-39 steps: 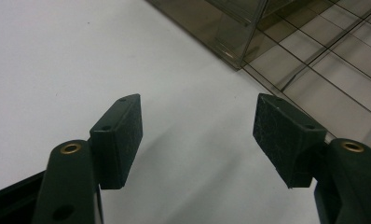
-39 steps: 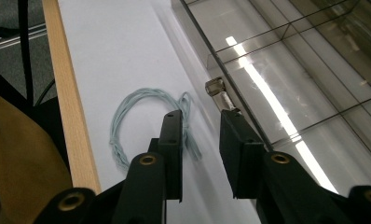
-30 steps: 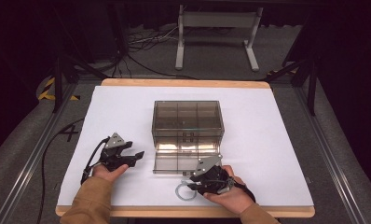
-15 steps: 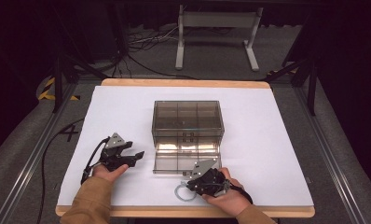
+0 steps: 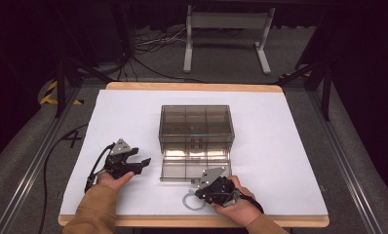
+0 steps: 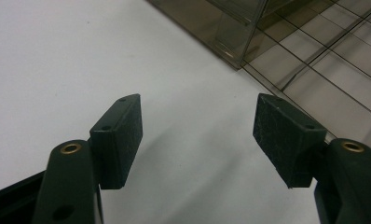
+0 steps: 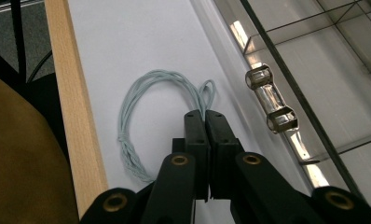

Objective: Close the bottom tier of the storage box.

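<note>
A smoky clear compartment box (image 5: 196,127) stands mid-table with its lid (image 5: 194,166) folded down toward me. A pale blue-grey coil of cord (image 5: 191,202) lies on the white sheet by the front edge. My right gripper (image 5: 200,193) is shut on the cord (image 7: 141,116), and a small loop pokes out past its tips (image 7: 205,114). My left gripper (image 5: 142,163) is held open just left of the lid. Between its jaws (image 6: 197,112) there is only bare sheet, and the box corner (image 6: 239,51) lies beyond them.
The lid's clear latch (image 7: 271,105) lies just right of my right gripper. The table's wooden front edge (image 7: 74,121) runs close beside the cord. A metal stand (image 5: 226,34) and cables lie on the floor behind the table.
Almost nothing: my right hand has crept slightly toward the front edge with the cord. The left gripper has stayed put.
</note>
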Demonstrator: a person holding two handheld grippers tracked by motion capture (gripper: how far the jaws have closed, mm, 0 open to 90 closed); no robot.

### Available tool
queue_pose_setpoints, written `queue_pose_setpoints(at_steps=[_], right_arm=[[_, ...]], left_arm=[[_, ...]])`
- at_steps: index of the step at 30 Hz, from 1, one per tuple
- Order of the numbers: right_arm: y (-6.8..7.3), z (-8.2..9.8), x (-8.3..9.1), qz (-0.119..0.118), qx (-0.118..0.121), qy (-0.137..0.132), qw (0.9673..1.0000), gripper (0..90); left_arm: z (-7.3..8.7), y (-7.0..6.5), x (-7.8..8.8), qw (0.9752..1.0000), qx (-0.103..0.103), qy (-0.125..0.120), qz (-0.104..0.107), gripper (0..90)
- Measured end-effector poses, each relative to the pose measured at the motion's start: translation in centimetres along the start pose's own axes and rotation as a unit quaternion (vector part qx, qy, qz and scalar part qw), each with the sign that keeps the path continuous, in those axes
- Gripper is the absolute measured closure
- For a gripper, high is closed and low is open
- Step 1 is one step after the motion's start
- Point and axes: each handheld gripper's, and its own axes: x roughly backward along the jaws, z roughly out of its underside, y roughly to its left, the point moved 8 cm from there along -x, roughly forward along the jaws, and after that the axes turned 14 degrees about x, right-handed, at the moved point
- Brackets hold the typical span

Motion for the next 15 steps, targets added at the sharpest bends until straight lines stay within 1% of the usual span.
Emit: queue_pose_setpoints(at_steps=[4, 15], right_arm=[[0.1, -0.3, 0.1, -0.002, 0.0, -0.001, 1.0, 89.5], [0.0, -1.1, 1.1, 0.004, 0.006, -0.008, 0.9999, 89.6]], left_arm=[[0.0, 0.0, 0.0, 1.0, 0.0, 0.0, 0.0, 33.7], [0.0, 0.0, 0.0, 1.0, 0.0, 0.001, -0.001, 33.7]])
